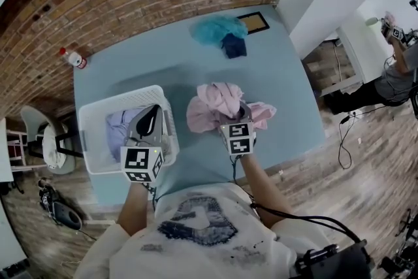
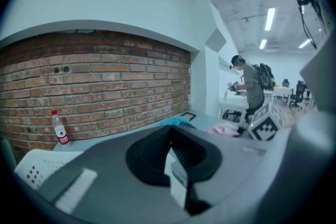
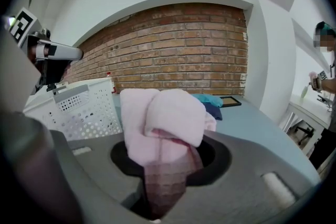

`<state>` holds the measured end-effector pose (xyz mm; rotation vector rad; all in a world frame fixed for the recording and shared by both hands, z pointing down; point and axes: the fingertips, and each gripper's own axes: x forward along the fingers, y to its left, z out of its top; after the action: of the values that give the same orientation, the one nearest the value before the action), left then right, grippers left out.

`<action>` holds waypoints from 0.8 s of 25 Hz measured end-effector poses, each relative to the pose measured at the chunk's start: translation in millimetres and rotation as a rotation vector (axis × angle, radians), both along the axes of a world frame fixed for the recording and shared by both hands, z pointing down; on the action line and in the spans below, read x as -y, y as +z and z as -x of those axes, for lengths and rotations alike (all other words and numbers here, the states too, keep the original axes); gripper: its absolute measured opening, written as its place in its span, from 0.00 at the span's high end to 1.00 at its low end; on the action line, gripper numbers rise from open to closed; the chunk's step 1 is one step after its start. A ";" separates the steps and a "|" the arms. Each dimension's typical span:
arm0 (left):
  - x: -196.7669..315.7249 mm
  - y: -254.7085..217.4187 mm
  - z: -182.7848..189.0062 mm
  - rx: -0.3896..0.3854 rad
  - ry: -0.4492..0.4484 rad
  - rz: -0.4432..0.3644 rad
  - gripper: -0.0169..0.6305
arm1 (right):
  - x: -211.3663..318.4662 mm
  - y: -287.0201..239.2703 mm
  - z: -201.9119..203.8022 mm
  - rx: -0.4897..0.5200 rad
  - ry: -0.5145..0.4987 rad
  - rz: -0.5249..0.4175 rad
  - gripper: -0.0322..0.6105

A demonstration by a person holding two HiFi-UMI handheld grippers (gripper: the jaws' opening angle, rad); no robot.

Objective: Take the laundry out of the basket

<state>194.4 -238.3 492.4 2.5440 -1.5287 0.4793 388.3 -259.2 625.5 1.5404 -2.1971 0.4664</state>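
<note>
A white perforated laundry basket [image 1: 91, 115] stands on the blue table [image 1: 287, 95] at the near left, with pale lavender laundry [image 1: 117, 127] in it. My left gripper [image 1: 150, 115] hovers over the basket. Its jaws meet with nothing between them, as the left gripper view also shows [image 2: 176, 165]. Right of the basket, my right gripper [image 1: 230, 115] is shut on a pink garment [image 1: 219, 101]. That garment bunches up over the jaws and spreads onto the table. In the right gripper view the pink garment [image 3: 168, 113] runs down into the gripper [image 3: 163, 186], with the basket [image 3: 79, 107] to the left.
A teal cloth [image 1: 215, 28] and a navy cloth [image 1: 234, 46] lie at the table's far end beside a dark framed board [image 1: 255, 23]. A water bottle [image 1: 73, 58] stands at the far left corner. A brick wall runs behind, and a person [image 1: 392, 75] stands off right.
</note>
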 end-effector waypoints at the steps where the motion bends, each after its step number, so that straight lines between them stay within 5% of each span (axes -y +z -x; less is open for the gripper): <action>1: -0.3 0.6 0.7 0.001 -0.002 0.001 0.99 | 0.3 0.9 0.7 0.002 0.000 -0.002 0.71; 11: -7.1 4.2 7.7 -0.006 -0.021 0.008 0.99 | 1.6 10.6 3.7 0.006 -0.019 0.007 0.63; 20: -15.7 4.0 8.9 -0.010 -0.019 0.010 0.99 | -3.1 7.8 8.3 0.053 -0.018 0.045 0.43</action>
<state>185.5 -222.6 496.4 2.5185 -1.5415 0.4700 380.0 -256.1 633.3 1.4999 -2.2235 0.5530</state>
